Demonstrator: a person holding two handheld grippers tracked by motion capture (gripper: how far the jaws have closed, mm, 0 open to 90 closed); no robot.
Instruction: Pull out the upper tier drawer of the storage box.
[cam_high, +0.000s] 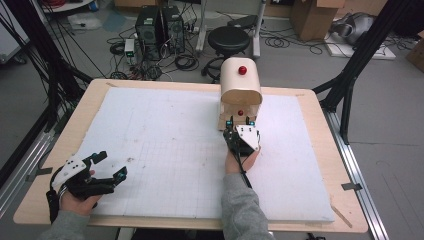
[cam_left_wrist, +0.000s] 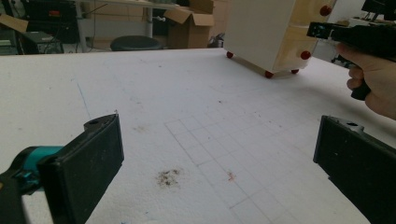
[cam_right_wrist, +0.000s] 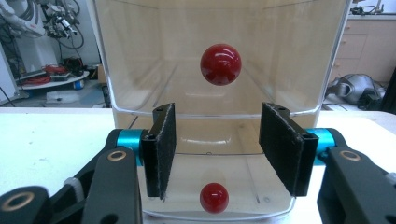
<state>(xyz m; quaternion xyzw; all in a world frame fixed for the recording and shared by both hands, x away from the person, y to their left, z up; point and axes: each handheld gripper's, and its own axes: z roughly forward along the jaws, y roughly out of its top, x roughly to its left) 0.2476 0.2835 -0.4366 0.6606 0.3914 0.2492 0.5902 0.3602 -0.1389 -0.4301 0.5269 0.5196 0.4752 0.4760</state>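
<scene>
High view: a cream box (cam_high: 241, 90) with a rounded lid stands on the far right part of the white mat (cam_high: 165, 150). One red knob (cam_high: 242, 70) sits on the lid, a second knob (cam_high: 240, 113) on the front below. The right gripper (cam_high: 240, 123) points straight at the box front, jaws part open either side of the lower knob, hand (cam_high: 241, 159) behind it, grey sleeve trailing back. The left gripper (cam_high: 111, 165) rests at the near left corner, well apart from the box, jaws spread, nothing in them. No legible writing anywhere.

Left gripper view: wide-spread jaws over gridded, stained mat. The box (cam_left_wrist: 266, 32) is seen from the side, showing small red feet (cam_left_wrist: 269, 73) underneath.

Right gripper view: close on the box front (cam_right_wrist: 224, 93). Pads (cam_right_wrist: 161, 149) stand apart, clear of the lower knob (cam_right_wrist: 214, 197); upper knob (cam_right_wrist: 221, 64) above. Nothing pinched.
</scene>
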